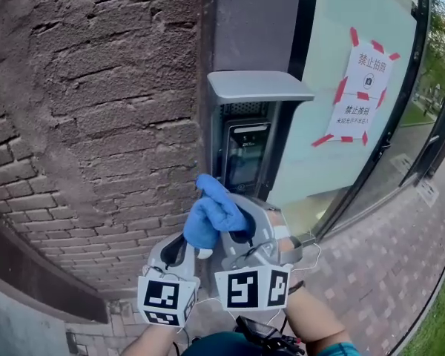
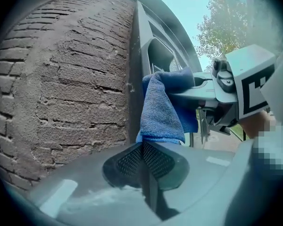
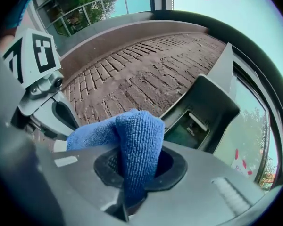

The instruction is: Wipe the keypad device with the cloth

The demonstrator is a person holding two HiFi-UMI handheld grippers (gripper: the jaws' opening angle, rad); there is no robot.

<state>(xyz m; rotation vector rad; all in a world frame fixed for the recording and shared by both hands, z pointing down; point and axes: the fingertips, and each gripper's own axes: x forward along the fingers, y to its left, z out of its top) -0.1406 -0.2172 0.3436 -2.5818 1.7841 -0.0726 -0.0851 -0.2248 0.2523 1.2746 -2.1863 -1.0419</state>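
- The right claw [image 1: 233, 225] is clamped narrowly on the blue cloth [image 1: 211, 213]. In the right gripper view the cloth [image 3: 139, 140] comes up between the pads and folds over in a thick loop, with a tail trailing toward 9 o'clock.
- The left claw [image 1: 179, 245] has its jaws pressed together with nothing between them. In the left gripper view the cloth [image 2: 162, 107] hangs just past its tips [image 2: 144, 147]; I cannot tell whether the two touch.
- The two claws sit side by side, close together, at 6 o'clock in the head view.
- The keypad device [image 1: 246, 154] is at 12 o'clock from the claws, set in a dark housing under a grey hood [image 1: 258, 86].
- The cloth's upper end is near the device's lower left corner. In the right gripper view the device [image 3: 186, 128] lies beyond the cloth, apart from it.
- A rough brick wall [image 1: 96, 124] closes in at 9 o'clock. At 3 o'clock is a glass pane [image 1: 319, 50] carrying a paper notice [image 1: 360, 95] fixed with red tape.
- Open room lies toward 4 o'clock, over the brick pavement [image 1: 386, 273].
- The device's long axis is upright, and its dark screen faces outward toward the claws.
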